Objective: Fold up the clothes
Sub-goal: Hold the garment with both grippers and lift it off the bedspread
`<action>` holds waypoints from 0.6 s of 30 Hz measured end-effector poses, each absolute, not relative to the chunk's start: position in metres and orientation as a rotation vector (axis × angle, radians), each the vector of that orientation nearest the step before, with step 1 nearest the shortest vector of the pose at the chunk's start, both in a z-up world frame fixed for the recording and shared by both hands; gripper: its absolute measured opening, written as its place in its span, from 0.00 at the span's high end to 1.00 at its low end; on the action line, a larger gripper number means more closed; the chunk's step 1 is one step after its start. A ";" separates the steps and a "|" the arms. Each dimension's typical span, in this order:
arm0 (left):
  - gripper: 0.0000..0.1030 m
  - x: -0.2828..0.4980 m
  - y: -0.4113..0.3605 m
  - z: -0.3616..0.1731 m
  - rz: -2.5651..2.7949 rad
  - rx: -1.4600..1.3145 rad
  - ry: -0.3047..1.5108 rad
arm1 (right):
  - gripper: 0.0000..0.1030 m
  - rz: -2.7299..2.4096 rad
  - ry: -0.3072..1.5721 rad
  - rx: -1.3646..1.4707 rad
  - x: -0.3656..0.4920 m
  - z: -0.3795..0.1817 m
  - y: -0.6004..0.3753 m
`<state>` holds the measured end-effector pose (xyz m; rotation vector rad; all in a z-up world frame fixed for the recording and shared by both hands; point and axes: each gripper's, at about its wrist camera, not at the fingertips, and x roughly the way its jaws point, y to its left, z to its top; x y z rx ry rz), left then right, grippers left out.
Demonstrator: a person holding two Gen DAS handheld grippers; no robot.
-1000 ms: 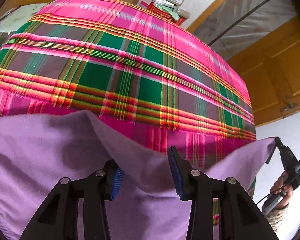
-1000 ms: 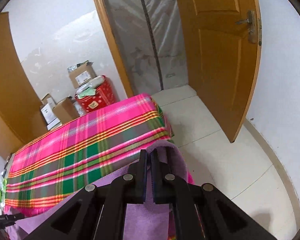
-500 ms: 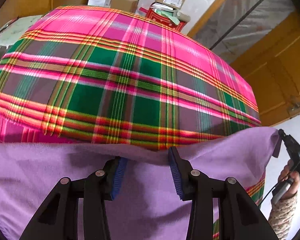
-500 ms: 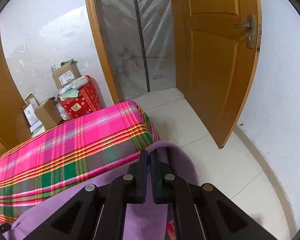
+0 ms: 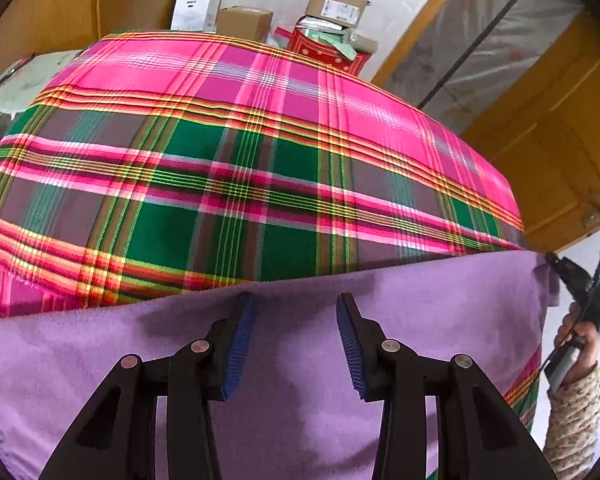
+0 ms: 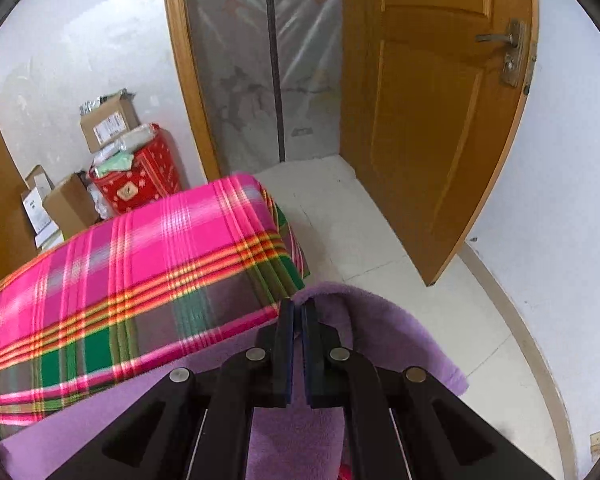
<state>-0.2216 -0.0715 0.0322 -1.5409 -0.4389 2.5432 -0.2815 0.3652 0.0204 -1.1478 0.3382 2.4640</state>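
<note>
Purple fleece garment (image 5: 308, 364), soft and matte, spreads beneath and ahead of the left gripper (image 5: 296, 344), whose two black fingers with ribbed blue pads (image 5: 238, 344) stand wide apart with nothing pinched between them; the cloth's upper edge runs just past the fingertips, from the left rim of the view up to the far right. Beyond that edge lies the bright pink, green and orange plaid cloth covering the table (image 5: 236, 152), sloping away ahead of the tool. At the far right of the left wrist view, the right gripper (image 5: 556, 266) holds the garment's corner, with the person's hand (image 5: 578, 338) in a patterned sleeve (image 5: 572, 420) behind it.

From the right wrist view, that gripper's (image 6: 298, 308) jaws are pressed together on a fold of the purple fleece (image 6: 380, 320), which arches over the fingertips and drapes down to the right. To its left sits the plaid table corner (image 6: 160, 264); ahead to the right stands a wooden door (image 6: 432, 120), open over pale floor tiles (image 6: 364, 232).
</note>
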 end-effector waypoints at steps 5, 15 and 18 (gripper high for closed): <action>0.58 -0.204 -0.064 0.045 2.535 -1.485 -0.378 | 0.95 2.495 0.386 -1.203 -0.275 0.020 0.366; 0.58 -0.135 -0.021 0.055 2.416 -1.445 -0.112 | 0.86 2.640 0.437 -1.247 -0.221 0.042 0.344; 0.58 -0.117 -0.012 0.050 2.398 -1.452 -0.040 | 0.86 2.707 0.417 -1.269 -0.198 0.048 0.328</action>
